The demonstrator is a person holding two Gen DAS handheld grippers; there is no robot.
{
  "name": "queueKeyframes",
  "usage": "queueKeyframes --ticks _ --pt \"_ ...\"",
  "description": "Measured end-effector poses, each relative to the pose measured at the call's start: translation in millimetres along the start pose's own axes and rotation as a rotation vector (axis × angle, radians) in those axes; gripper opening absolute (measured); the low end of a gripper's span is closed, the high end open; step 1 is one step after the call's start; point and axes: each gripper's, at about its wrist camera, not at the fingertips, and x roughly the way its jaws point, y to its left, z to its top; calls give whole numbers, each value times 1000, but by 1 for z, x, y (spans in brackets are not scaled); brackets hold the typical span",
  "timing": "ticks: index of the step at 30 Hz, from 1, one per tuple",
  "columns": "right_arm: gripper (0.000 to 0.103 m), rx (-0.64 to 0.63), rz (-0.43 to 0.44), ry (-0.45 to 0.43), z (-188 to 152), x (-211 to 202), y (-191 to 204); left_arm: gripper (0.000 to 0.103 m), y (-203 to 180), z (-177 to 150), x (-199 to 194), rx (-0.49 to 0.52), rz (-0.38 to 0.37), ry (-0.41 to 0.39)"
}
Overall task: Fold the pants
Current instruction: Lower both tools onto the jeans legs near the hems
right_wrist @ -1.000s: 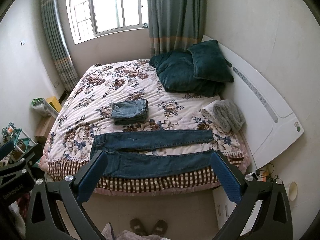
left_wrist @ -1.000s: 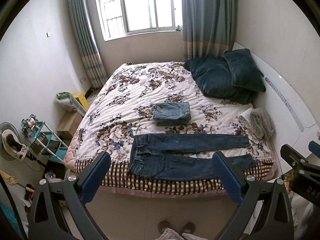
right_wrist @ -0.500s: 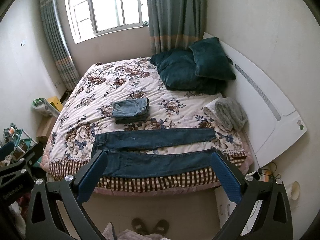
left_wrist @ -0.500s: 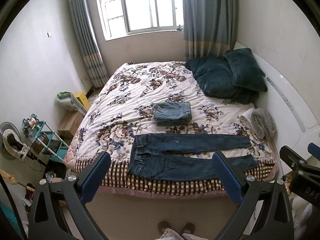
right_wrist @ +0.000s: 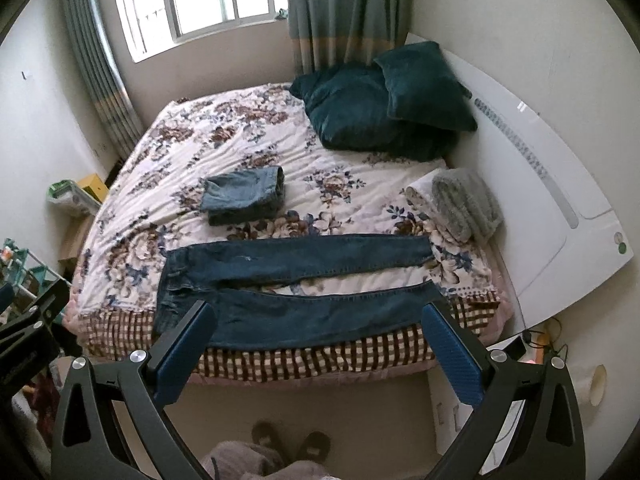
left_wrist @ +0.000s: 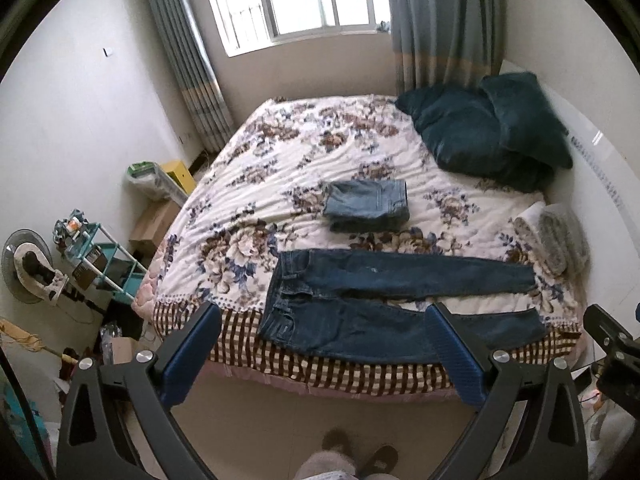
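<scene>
Floral bed point(left_wrist: 280, 168): dark jeans point(left_wrist: 384, 300) spread flat, folded jeans point(left_wrist: 366, 204) behind; left gripper point(left_wrist: 324, 344) and right gripper point(right_wrist: 318, 340) spread wide, empty

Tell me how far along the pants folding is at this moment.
Done: one lighter pair of jeans already lies folded mid-bed. In hand: nothing; the left gripper and right gripper hang open above the floor, short of the bed. Left: the dark jeans lie flat, legs spread apart, every fold not yet made.
</scene>
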Motion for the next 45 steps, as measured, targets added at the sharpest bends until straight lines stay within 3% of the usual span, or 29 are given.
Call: queueKeyframes --ticks 4,11,21,23,27,34,38,45 --pt "103 17 -3 44 17 54 -4 103 -13 10 47 24 18 52" --pt "103 72 -31 120 66 162 5 103 -32 45 146 71 -14 140" --pt "103 112 -98 292 129 349 23 103 -56 101 311 154 -69 294" --pt "103 62 -117 322 134 394 28 103 -71 102 352 231 -60 330" --pt "103 -44 -81 478 135 508 40 103 -101 92 437 419 -46 413" --pt "103 -286 -75 637 116 659 49 100 -148 60 567 694 -98 576" --pt "103 -463 -45 712 99 724 65 97 -165 49 618 757 -155 651" --pt "102 -681 41 842 74 810 81 83 -169 41 685 735 -271 753"
